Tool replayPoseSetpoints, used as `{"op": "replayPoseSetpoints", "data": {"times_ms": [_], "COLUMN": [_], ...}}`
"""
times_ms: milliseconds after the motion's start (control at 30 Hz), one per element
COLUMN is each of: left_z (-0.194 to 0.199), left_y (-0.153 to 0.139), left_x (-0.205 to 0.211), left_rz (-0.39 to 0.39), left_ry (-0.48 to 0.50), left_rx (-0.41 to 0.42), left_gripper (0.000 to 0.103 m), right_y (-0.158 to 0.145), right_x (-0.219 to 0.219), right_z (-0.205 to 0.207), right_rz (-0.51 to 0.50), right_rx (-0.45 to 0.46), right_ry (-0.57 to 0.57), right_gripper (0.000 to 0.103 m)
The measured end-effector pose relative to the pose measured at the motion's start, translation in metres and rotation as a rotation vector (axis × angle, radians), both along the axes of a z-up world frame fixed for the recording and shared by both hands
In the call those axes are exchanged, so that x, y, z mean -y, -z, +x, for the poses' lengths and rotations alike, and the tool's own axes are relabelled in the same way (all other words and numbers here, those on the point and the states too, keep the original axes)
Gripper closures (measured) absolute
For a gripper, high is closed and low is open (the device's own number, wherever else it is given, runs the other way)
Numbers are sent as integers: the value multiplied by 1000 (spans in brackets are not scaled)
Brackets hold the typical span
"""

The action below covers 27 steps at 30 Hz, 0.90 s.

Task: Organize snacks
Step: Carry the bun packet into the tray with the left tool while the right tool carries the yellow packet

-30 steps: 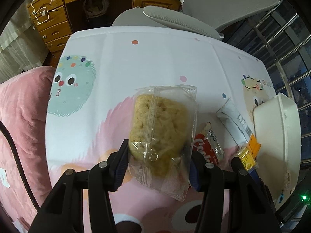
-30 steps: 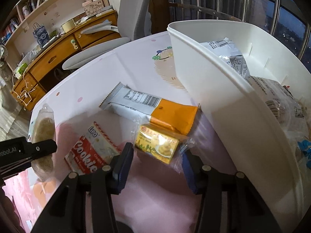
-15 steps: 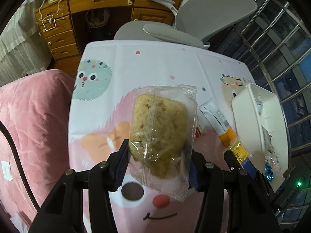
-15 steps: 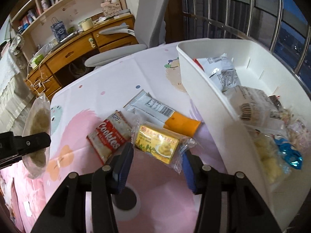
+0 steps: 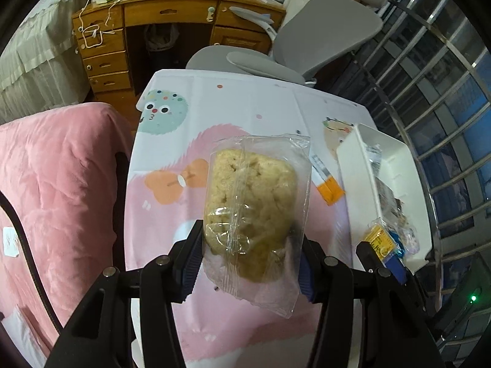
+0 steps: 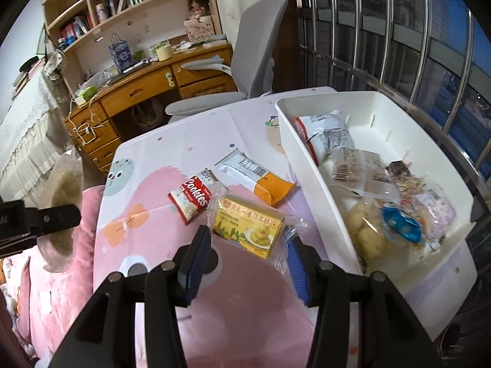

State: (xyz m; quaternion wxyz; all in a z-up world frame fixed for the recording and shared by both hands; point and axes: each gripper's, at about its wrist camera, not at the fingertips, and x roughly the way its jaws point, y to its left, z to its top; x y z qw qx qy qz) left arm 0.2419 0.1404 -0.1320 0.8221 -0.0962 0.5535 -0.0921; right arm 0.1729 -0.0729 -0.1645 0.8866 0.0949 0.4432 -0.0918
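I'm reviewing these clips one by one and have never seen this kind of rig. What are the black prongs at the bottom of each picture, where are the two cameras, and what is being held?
There is no robot here: a person holds a two-finger gripper in each hand, and each carries a fisheye camera looking forward along its fingers.

The left wrist view shows the left gripper shut on a clear-wrapped cake, lifted above the table.

The right wrist view shows the right gripper shut on a yellow snack packet.

On the cartoon-print tablecloth lie a red Cookies packet and a white-and-orange packet. Beside them stands a white bin that already holds several snacks.
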Motion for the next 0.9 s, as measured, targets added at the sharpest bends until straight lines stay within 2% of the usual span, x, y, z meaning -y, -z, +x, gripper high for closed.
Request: {"op": "replayPoseSetpoints", "data": {"times_ms": [133, 500, 667, 900], "left_z": [-19, -53, -64, -73], "left_y": [-11, -24, -19, -15], "left_x": [12, 60, 95, 152], "left_rz": [-17, -68, -90, -111], "left_ry": [16, 84, 74, 48], "left_rx": [15, 64, 24, 22], "left_gripper": [52, 52, 52, 52], "right_y": [-15, -41, -48, -53], "right_x": [5, 39, 66, 120], "right_z": [-23, -48, -50, -49], "right_rz": [-5, -20, -30, -38], "right_rx": [20, 58, 61, 28], "right_ry": [-15, -60, -140, -250], "right_gripper": [54, 54, 54, 54]}}
